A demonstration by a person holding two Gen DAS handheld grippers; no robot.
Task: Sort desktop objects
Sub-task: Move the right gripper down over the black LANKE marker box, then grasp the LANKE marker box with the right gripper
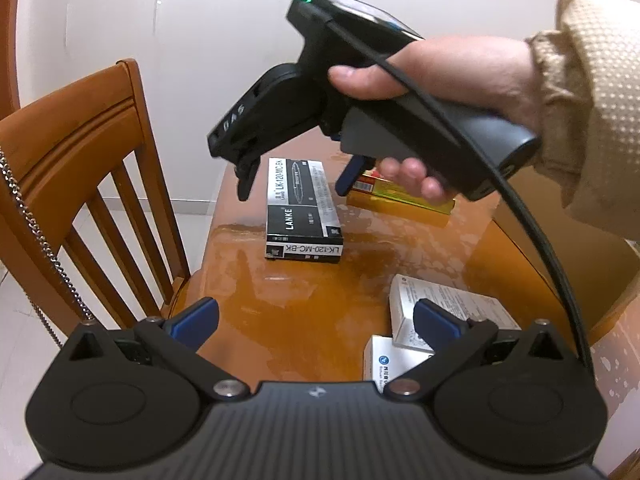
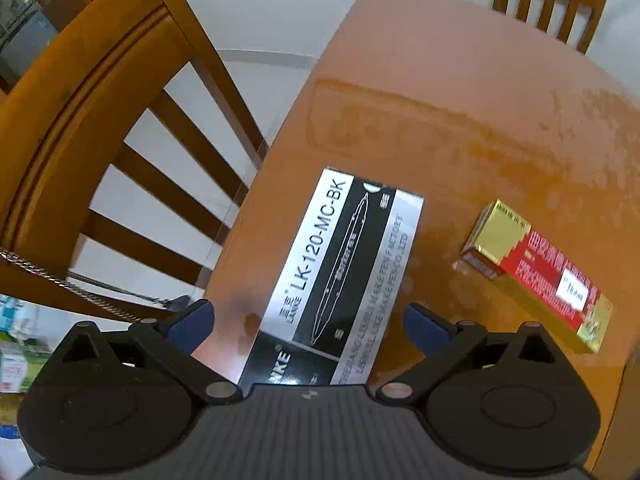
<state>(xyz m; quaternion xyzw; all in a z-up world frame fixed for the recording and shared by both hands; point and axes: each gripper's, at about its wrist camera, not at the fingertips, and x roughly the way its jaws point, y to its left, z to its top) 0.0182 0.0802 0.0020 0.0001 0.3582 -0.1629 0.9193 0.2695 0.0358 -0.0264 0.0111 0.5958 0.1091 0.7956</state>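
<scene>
The left gripper (image 1: 316, 322) is held above the orange table (image 1: 304, 300), its blue-padded fingers (image 1: 196, 320) spread wide with nothing between them. Two white boxes (image 1: 444, 312) are seen on the table near its right finger — one overlapping the other, the lower one (image 1: 390, 358) partly hidden by the gripper body.

The right gripper (image 1: 298, 178) is gripped by a hand (image 1: 448, 76) and is raised over the table's far part; its jaws are wide apart and empty. In its own view (image 2: 308, 324) the black and white pen box (image 2: 340, 276) lies flat on the table directly below the open fingers, untouched. The red and gold box (image 2: 540, 276) lies to the right, apart from the pen box. A wooden chair (image 1: 80, 176) is placed at the table's left edge — a chain (image 1: 36, 236) is draped over it.
</scene>
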